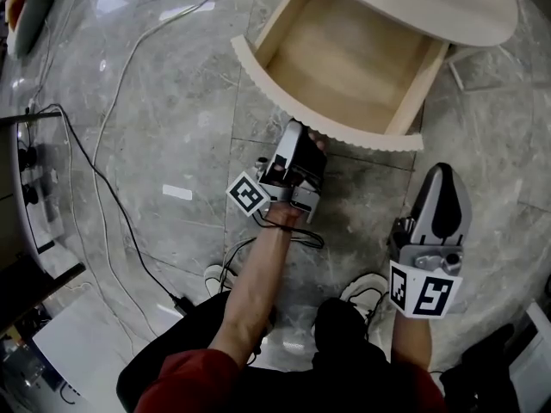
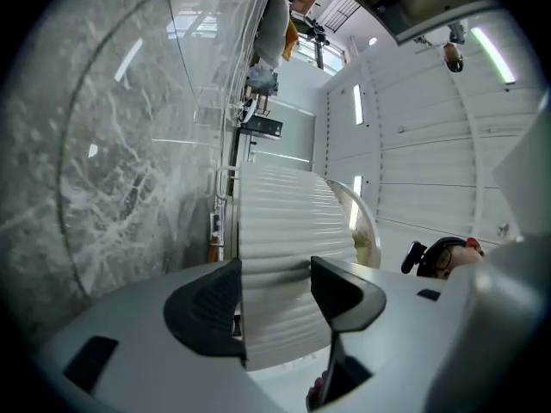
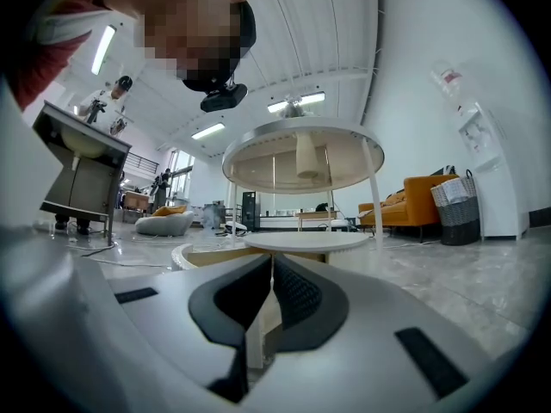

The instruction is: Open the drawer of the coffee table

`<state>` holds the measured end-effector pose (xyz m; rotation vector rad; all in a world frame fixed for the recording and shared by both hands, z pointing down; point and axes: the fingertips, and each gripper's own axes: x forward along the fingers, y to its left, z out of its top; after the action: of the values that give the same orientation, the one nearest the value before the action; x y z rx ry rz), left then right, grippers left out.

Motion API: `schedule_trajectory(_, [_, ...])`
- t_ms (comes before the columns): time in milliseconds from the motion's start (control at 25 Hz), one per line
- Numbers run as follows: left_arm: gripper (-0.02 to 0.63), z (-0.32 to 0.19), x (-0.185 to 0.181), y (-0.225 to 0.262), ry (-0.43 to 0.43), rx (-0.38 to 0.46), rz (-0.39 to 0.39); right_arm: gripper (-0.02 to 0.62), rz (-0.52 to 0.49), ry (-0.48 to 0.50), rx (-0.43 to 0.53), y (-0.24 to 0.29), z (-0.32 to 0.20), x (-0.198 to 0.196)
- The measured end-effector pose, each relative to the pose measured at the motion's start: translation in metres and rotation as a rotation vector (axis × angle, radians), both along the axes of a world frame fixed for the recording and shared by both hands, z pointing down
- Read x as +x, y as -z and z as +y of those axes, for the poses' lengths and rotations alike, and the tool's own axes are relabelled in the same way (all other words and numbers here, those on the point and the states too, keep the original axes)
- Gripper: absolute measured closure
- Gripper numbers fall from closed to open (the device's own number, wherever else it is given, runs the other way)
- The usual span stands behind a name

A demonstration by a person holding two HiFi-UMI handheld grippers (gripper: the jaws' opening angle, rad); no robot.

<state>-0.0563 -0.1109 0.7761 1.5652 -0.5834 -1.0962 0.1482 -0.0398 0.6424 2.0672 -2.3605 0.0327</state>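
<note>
Only print I can make out is the b/w square markers on the cubes of both grippers: patterns, not words.

The drawer (image 1: pixel 344 63) is pulled well out from under the oval top of the coffee table (image 1: pixel 430 3), open side up, bare wood inside. It runs out of the table toward the person's feet, down and slightly left in the head view. Its curved, ribbed front (image 1: pixel 370 134) lies crosswise to that, going from upper left to lower right.

The left gripper (image 1: pixel 308 138) is at the middle of that front. In the left gripper view the ribbed panel (image 2: pixel 280 222) fills the gap between the jaws. One pad (image 2: pixel 215 304) sits on the floor side of the panel, the other on the upper side, both pressed against it, so the jaws stand wide but clamped on the front. The gripper is rolled on its side, w/ the floor at the left of its own view.

The right gripper (image 1: pixel 443 179) hangs to the right of the left one, short of the drawer and touching nothing. In the right gripper view its jaws (image 3: pixel 271 295) are pressed together w/ only a thin slit between them. They point level at the table, w/ the low oval top (image 3: pixel 306 241) straight ahead.

Grey marble-look floor (image 1: pixel 172 136), cables (image 1: pixel 108 136) trailing across it at the left. Beyond the coffee table are a taller round table (image 3: pixel 301 149) and an orange sofa (image 3: pixel 405 203).
</note>
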Motion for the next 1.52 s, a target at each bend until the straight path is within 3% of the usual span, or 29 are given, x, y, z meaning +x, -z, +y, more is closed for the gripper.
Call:
schedule_trajectory(360, [0.344,0.011,-0.007,-0.003,-0.01,-0.025,-0.063,0.572,-0.007,0.007,-0.002,0.003,-0.001,-0.004])
schedule_trajectory(560, [0.344,0.021,-0.009,-0.004,-0.036,-0.027,-0.326,0.571,-0.007,0.012,-0.006,0.002,-0.003,-0.006])
schedule_trajectory(720, [0.344,0.026,-0.017,0.01,-0.009,0.023,-0.646,0.571,-0.007,0.019,-0.008,0.001,-0.003,-0.01])
schedule_trajectory(960, [0.344,0.03,-0.019,0.065,0.138,0.29,-1.245,0.571,-0.002,0.017,-0.004,0.001,-0.002,-0.009])
schedule_trajectory(1080, [0.344,0.037,-0.017,0.081,0.164,0.418,-1.46,0.571,0.001,0.013,-0.009,-0.001,-0.002,-0.008])
schedule_trajectory(1200, [0.354,0.041,-0.01,0.088,0.168,0.492,-1.564,0.571,0.002,0.006,-0.014,-0.003,-0.001,-0.005])
schedule_trajectory(1320, [0.393,0.042,-0.007,0.094,0.197,0.522,-1.603,0.571,0.002,0.003,-0.013,-0.003,0.0,-0.005])
schedule_trajectory(1520, [0.574,0.041,-0.016,0.108,0.301,0.522,-1.653,0.571,-0.001,-0.006,-0.01,-0.001,0.001,-0.004])
